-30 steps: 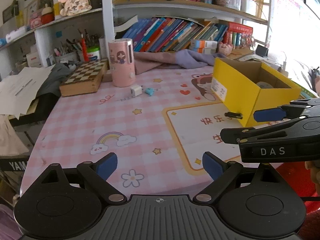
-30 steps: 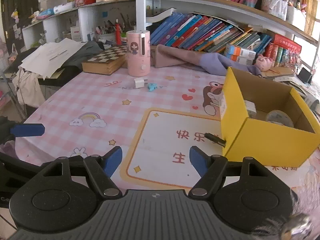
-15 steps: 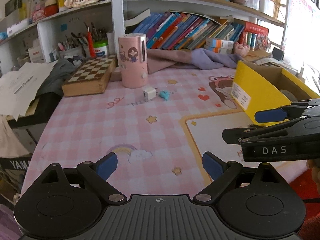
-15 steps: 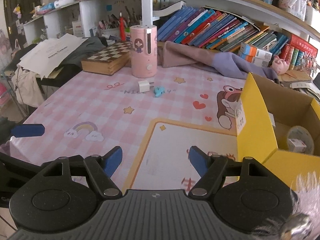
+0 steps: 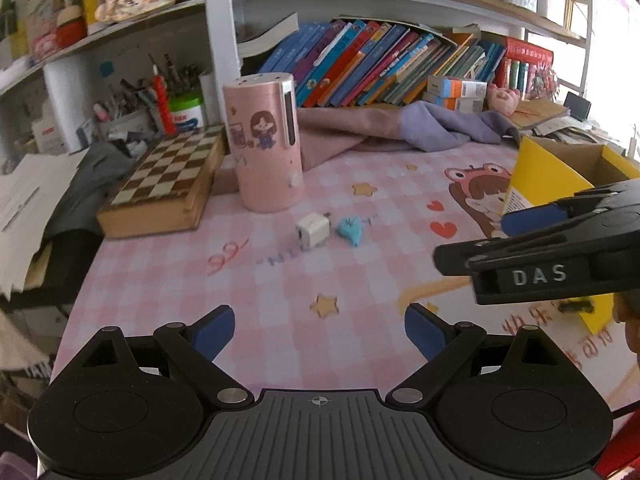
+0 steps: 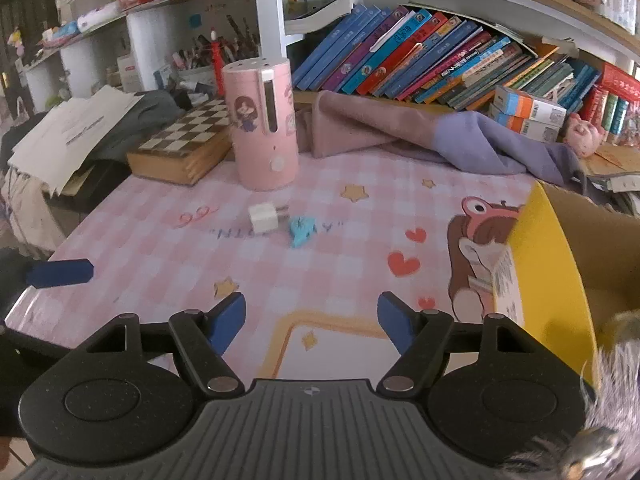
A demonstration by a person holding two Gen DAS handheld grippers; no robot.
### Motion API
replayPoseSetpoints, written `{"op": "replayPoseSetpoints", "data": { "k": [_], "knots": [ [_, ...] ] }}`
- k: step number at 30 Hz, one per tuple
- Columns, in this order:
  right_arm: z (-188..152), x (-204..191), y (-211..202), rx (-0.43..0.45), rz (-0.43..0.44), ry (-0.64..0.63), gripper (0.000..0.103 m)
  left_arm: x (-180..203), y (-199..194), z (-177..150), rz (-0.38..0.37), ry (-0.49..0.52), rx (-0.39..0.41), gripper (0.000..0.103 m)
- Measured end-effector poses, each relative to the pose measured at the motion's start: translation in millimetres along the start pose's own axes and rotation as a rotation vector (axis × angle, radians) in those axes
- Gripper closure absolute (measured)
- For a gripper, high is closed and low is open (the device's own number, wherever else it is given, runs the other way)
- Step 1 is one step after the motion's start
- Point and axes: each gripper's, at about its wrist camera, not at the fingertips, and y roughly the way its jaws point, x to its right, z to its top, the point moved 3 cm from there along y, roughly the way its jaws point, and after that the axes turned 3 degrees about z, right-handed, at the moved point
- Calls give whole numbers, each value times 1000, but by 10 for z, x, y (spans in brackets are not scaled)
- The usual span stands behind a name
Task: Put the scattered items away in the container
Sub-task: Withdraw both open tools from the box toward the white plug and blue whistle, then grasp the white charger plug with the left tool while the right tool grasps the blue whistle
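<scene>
A white charger plug (image 5: 312, 231) (image 6: 264, 217) and a small blue clip (image 5: 351, 230) (image 6: 301, 231) lie side by side on the pink checked table mat, in front of a pink cylinder (image 5: 264, 141) (image 6: 262, 123). The yellow cardboard box (image 5: 549, 176) (image 6: 548, 264) stands at the right. My left gripper (image 5: 319, 330) is open and empty, short of the plug. My right gripper (image 6: 311, 318) is open and empty, also short of both items; its side shows in the left wrist view (image 5: 560, 256).
A wooden chess box (image 5: 166, 186) (image 6: 184, 140) lies left of the cylinder. A pink and purple cloth (image 5: 404, 128) (image 6: 420, 136) lies at the back under shelves of books. Papers (image 6: 68, 128) hang over the table's left edge.
Both grippers have moved forward and left across the mat toward the plug and clip. The yellow box has slid to the right edge of both views. Both stay open.
</scene>
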Motion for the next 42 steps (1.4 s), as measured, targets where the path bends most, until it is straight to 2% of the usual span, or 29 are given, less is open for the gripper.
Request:
{"op": "replayPoseSetpoints", "data": {
  "k": [11,20,22,30,35,42],
  "knots": [
    [465,133,622,-15,24,15,38,-104,598,265,-2,-4,-9,10],
    [566,89,1081,-84,62,-9,45,-152,929,332,2,-2,-19,12],
    [586,96,1170,-94,57,-16,45,-156,1012,347,4,3,-22,17],
    [641,156,1563,-181,75,-18,60,-128,1233,422,1,31,-32,20],
    [625,256,1672,-213,81,3,76,-68,1351,460,-25,43,-46,22],
    [618,578,1595,-192,11,53,76,-15,1470,504,-26,50,-50,23]
  ]
}}
